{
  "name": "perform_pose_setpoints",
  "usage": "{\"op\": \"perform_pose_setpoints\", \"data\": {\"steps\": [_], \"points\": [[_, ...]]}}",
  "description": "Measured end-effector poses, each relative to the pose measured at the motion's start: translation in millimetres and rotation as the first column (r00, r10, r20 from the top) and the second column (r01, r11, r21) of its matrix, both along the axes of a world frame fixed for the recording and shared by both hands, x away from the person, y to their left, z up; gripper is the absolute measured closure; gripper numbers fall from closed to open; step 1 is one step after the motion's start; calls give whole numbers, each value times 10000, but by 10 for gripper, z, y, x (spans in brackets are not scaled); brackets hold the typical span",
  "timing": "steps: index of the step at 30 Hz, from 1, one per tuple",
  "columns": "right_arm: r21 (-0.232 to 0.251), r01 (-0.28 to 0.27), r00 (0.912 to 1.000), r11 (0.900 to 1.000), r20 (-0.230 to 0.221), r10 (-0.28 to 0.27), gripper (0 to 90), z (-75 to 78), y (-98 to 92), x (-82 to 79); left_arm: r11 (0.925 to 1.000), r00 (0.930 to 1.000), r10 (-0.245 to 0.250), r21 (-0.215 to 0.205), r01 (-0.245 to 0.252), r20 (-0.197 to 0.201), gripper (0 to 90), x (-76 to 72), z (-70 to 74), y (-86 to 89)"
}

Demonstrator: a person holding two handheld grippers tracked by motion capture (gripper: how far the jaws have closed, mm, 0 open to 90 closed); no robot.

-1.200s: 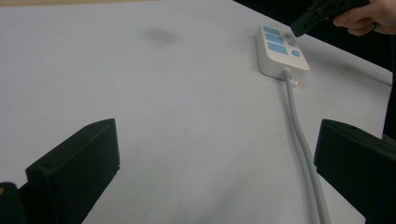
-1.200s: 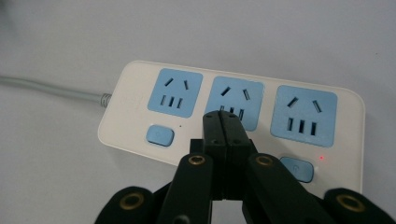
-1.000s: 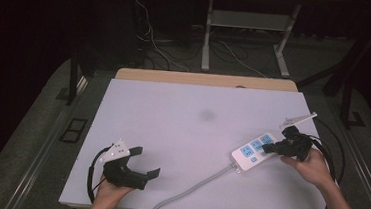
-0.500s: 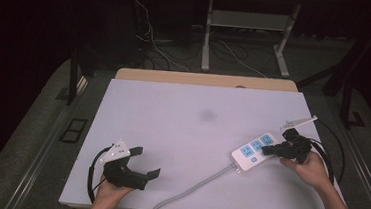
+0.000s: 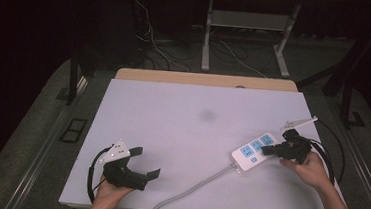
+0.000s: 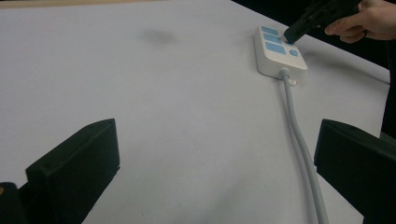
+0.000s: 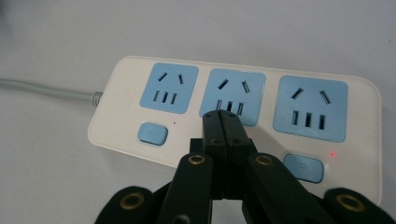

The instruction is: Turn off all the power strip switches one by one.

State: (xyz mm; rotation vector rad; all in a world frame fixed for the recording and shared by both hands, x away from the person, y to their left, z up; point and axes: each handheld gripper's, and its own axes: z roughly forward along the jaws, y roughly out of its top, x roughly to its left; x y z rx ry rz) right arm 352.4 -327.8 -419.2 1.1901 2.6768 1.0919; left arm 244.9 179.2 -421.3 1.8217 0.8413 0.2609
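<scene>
Right tool (image 5: 269, 150), black, jaws pressed together with nothing between, tip resting over middle blue socket of white three-socket power strip (image 5: 255, 151), just above strip's middle switch position. Small red light glows beside blue switch (image 7: 303, 168) at one end. Strip lies near right edge of white tabletop (image 5: 181, 129), grey cable (image 5: 194, 188) trailing toward near edge. Left tool (image 5: 144, 162), black with grey plate on top, jaws spread wide and empty, sits at near-left corner, well apart from strip.
</scene>
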Motion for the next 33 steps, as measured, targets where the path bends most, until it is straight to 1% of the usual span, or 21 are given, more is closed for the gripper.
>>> {"op": "perform_pose_setpoints", "data": {"steps": [2,6,11,19,22,24,29,31,32,33], "points": [[-14,15,10000,10000,40,-15,900,-3,2,-9,10000,10000,29,-35,-29,-7,0,1,0,3],[145,111,9999,9998,84,-112,900,-27,-12,-22,10000,10000,2,10,-2,3,0,1,-1,-4],[-10,72,9998,10000,184,-72,900,-19,-1,-32,10000,10000,-22,50,22,-2,0,0,-2,-11],[-56,122,9996,9999,260,-121,900,-14,10,-39,10000,10000,-17,57,17,-14,0,4,-5,-6],[47,231,9995,9997,218,-232,900,-19,3,-45,10000,10000,-4,59,4,-31,0,6,-7,-5],[-29,191,9995,9998,238,-190,900,-14,8,-41,10000,10000,-1,51,1,-40,0,7,-7,-4],[0,219,9997,9998,74,-219,900,-8,6,-28,10000,10000,-13,55,13,-40,0,7,-6,-1],[-4,219,9997,9998,79,-219,900,-6,8,-28,10000,10000,-5,56,5,-49,0,8,-7,-2],[129,237,9996,9996,121,-239,900,2,1,-30,10000,10000,-12,57,12,-47,0,9,-8,-2],[164,304,9995,9994,83,-305,900,18,-7,-27,10000,10000,-17,60,17,-49,0,9,-8,-3]]}}
